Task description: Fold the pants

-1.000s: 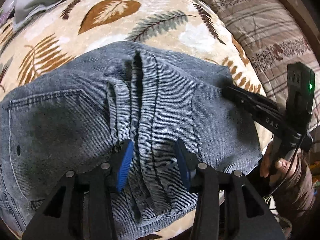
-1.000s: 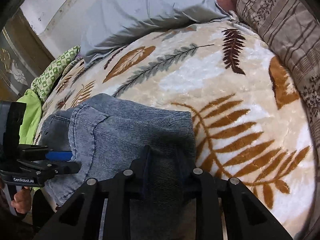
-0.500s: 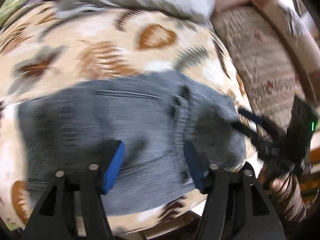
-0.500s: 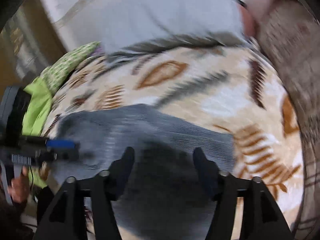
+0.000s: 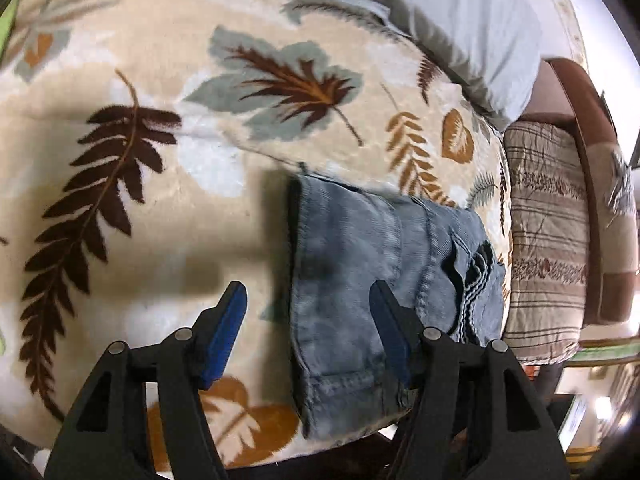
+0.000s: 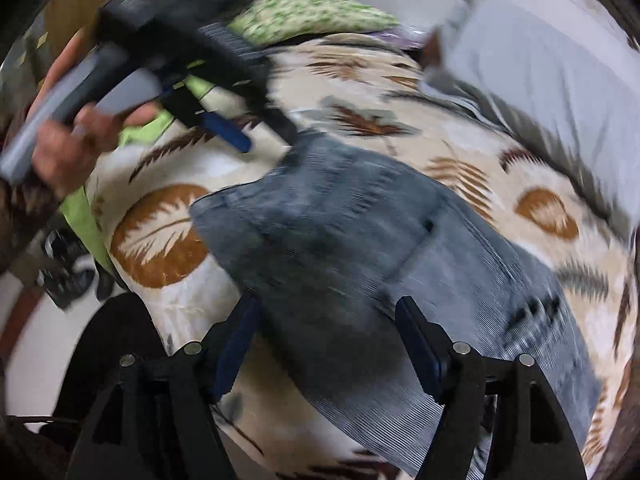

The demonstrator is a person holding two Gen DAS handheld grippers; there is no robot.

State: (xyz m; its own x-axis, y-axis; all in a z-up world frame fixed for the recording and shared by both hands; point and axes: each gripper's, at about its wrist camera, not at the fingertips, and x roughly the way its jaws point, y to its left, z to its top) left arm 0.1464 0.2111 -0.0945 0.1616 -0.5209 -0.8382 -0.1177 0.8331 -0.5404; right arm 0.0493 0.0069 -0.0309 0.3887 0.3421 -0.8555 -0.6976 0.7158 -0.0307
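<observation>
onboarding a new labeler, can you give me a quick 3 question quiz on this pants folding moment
1. True or false: the left tool is clamped on the pants.
2. What lies directly under the folded pants? A) a bare wooden table B) a leaf-print blanket C) a grey pillow
3. Fill in: in the right wrist view, the right tool hovers with its jaws ____ above the pants.

Key
1. False: its jaws are spread and grip nothing.
2. B
3. open
</observation>
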